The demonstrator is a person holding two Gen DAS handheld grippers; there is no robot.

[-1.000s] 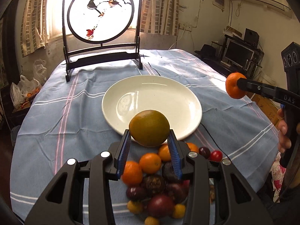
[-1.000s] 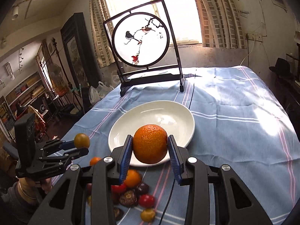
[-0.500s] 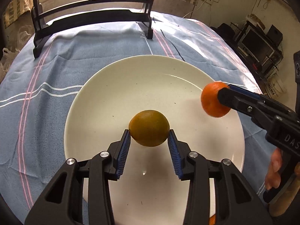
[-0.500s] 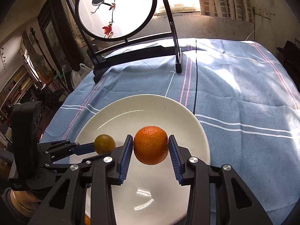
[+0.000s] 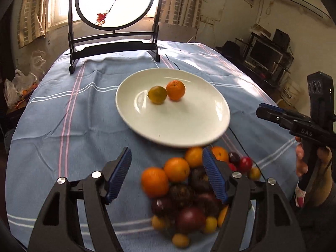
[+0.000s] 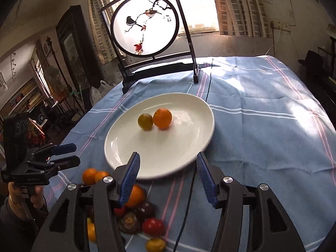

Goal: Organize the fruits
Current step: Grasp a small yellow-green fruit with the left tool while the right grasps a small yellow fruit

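white glazed round plate [image 5: 189, 130] now carries two fruits, touching, far of centre: a greenish-yellow citrus [image 5: 157, 94] and a round orange mandarin [image 5: 176, 90]. both were released half a second ago. the left gripper [image 5: 167, 174] and right gripper [image 6: 167, 175] are drawn back, fingers spread wide and empty, over the near mixed fruit pile [image 5: 184, 191]. another pick is expected next.
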